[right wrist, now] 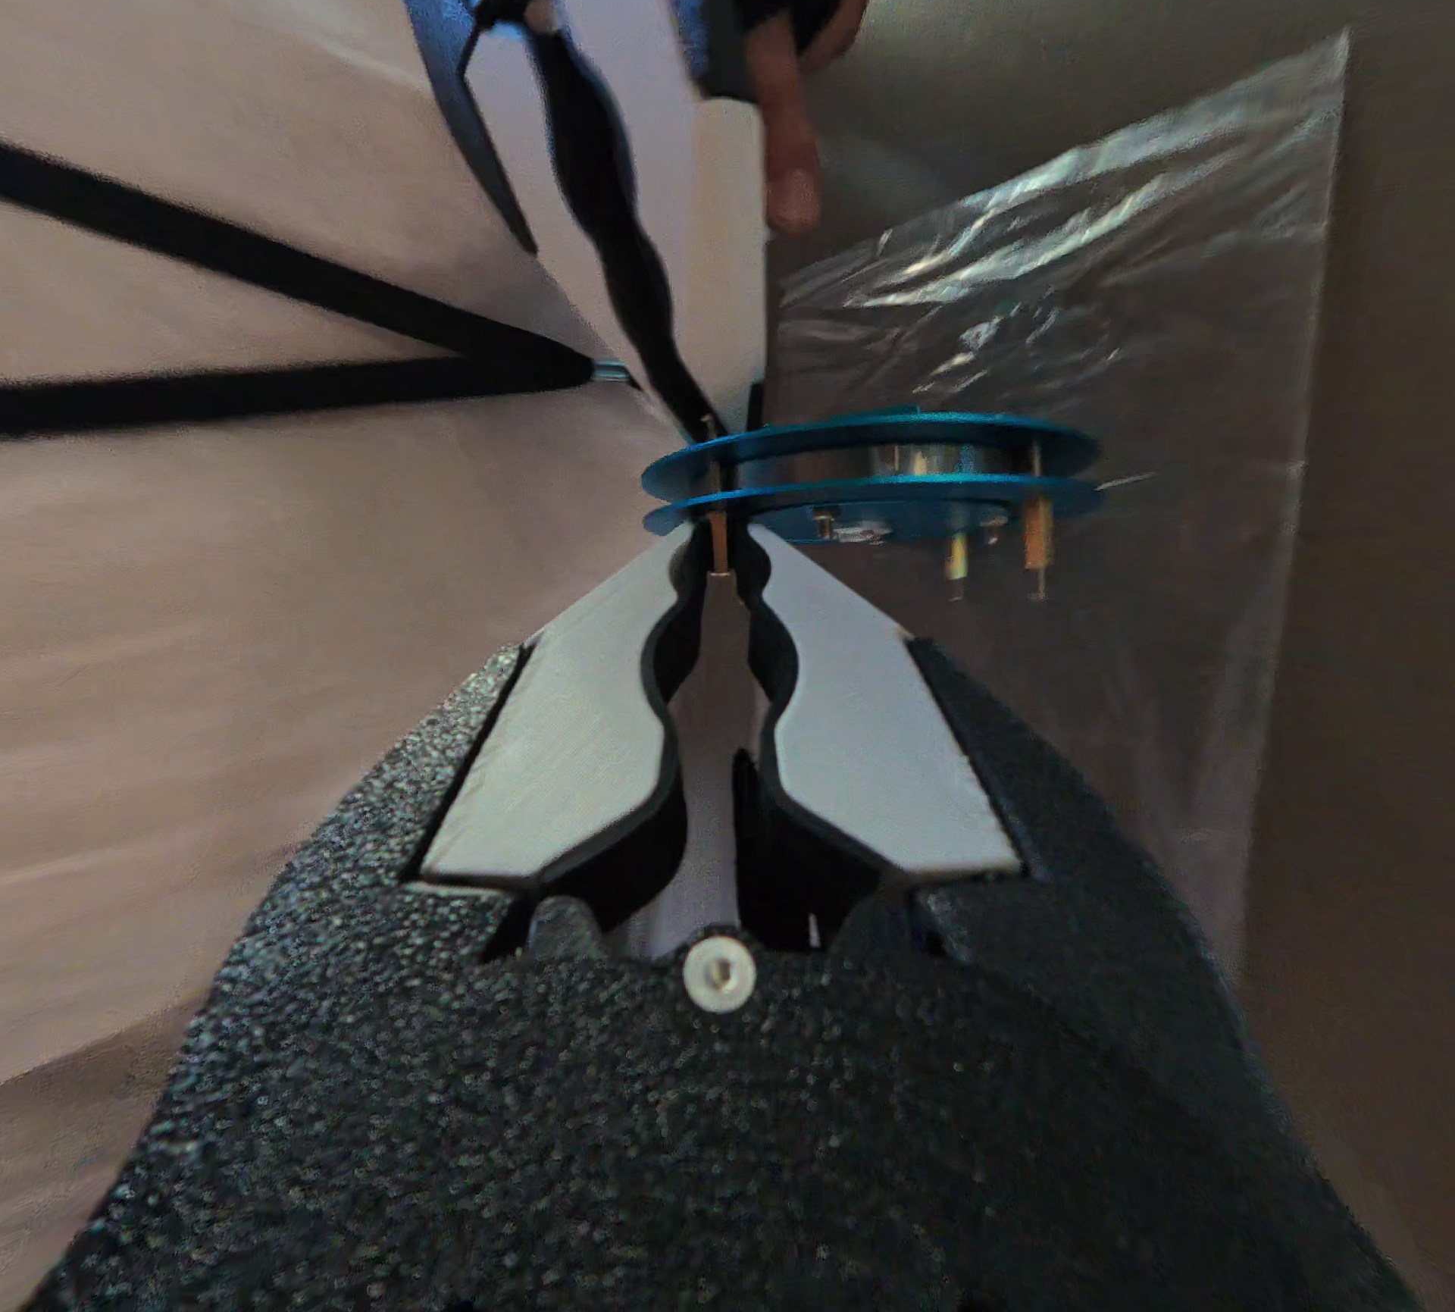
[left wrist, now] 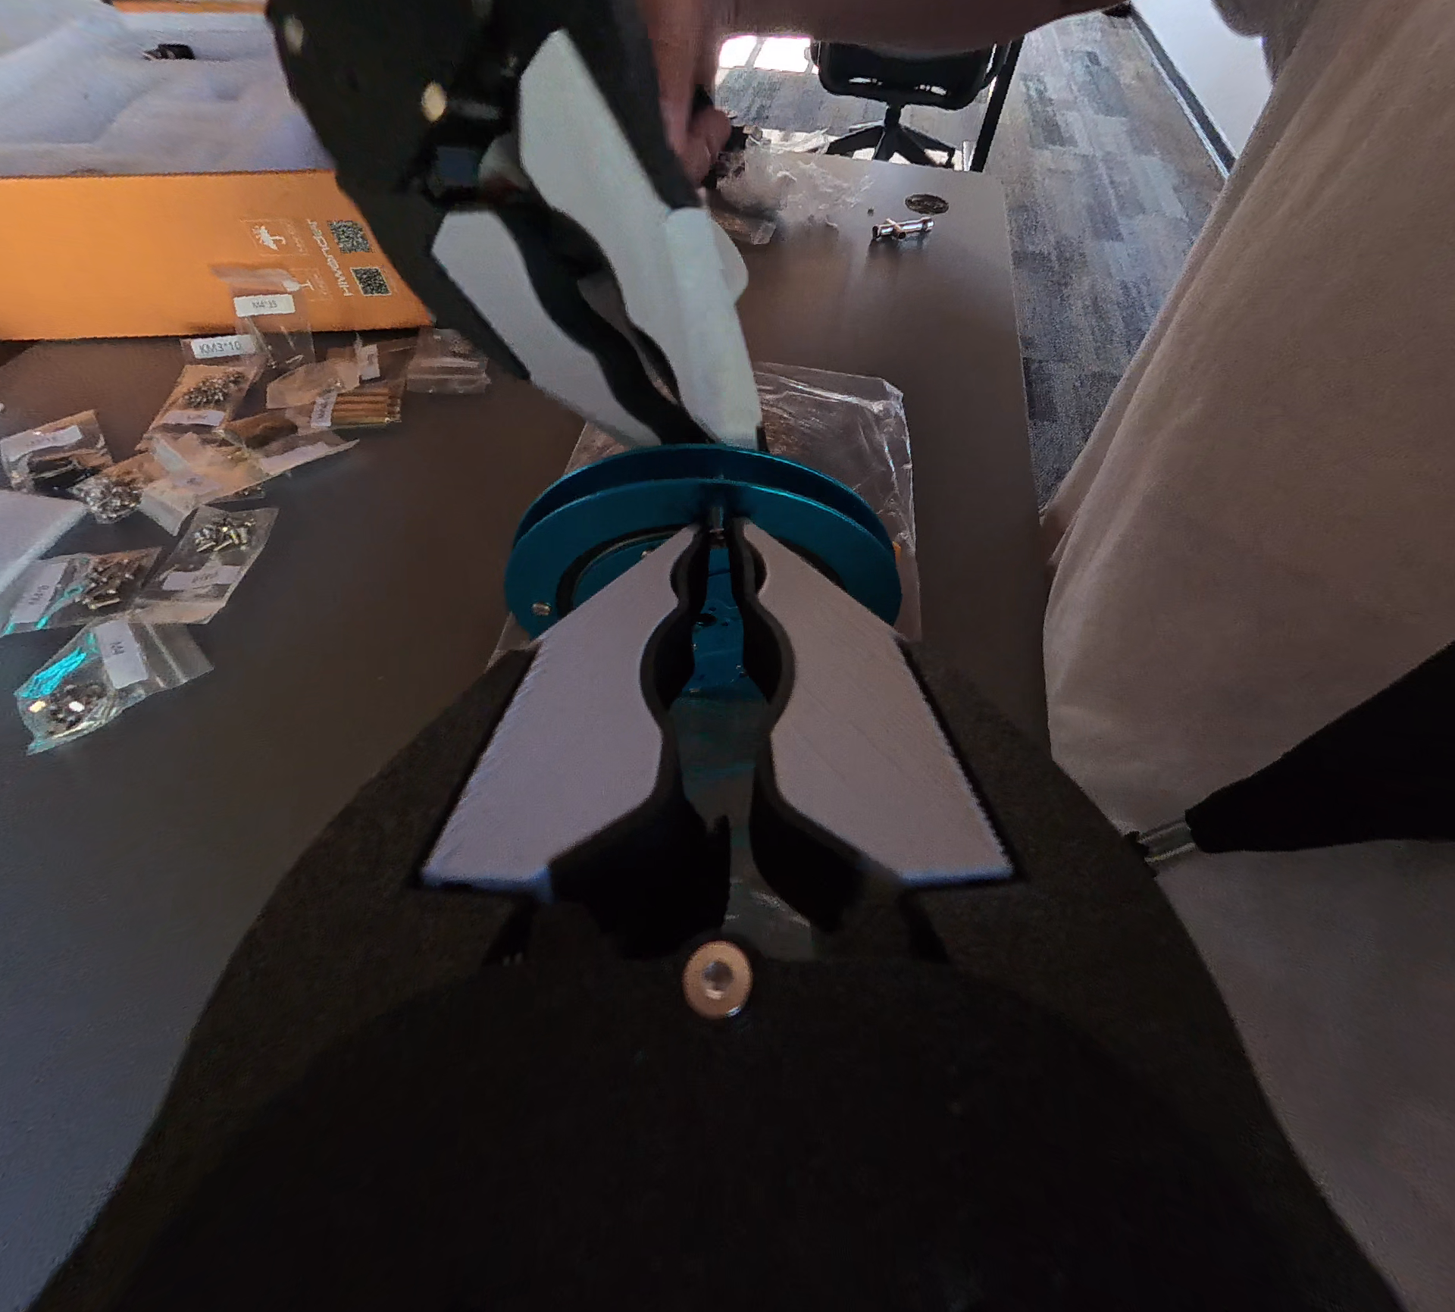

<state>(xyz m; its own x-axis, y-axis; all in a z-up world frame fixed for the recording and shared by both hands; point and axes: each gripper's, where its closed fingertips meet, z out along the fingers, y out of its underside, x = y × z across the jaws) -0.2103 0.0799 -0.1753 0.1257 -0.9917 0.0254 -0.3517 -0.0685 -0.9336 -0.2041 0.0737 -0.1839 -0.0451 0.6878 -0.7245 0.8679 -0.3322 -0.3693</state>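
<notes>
**Two grippers pinching one blue disc assembly**

The left gripper (left wrist: 720, 526) is pressed together on a small screw at the rim of the blue double-disc metal assembly (left wrist: 630, 526). From the opposite side, the right gripper (right wrist: 720, 557) is closed on a brass standoff (right wrist: 718, 550) under the same rim. A clear plastic bag (right wrist: 1102, 298) is seen behind the assembly.

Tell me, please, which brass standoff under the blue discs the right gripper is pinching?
The leftmost standoff, at the discs' left edge: it sits between the right gripper's fingertips, while the other two hang free farther right.
</notes>
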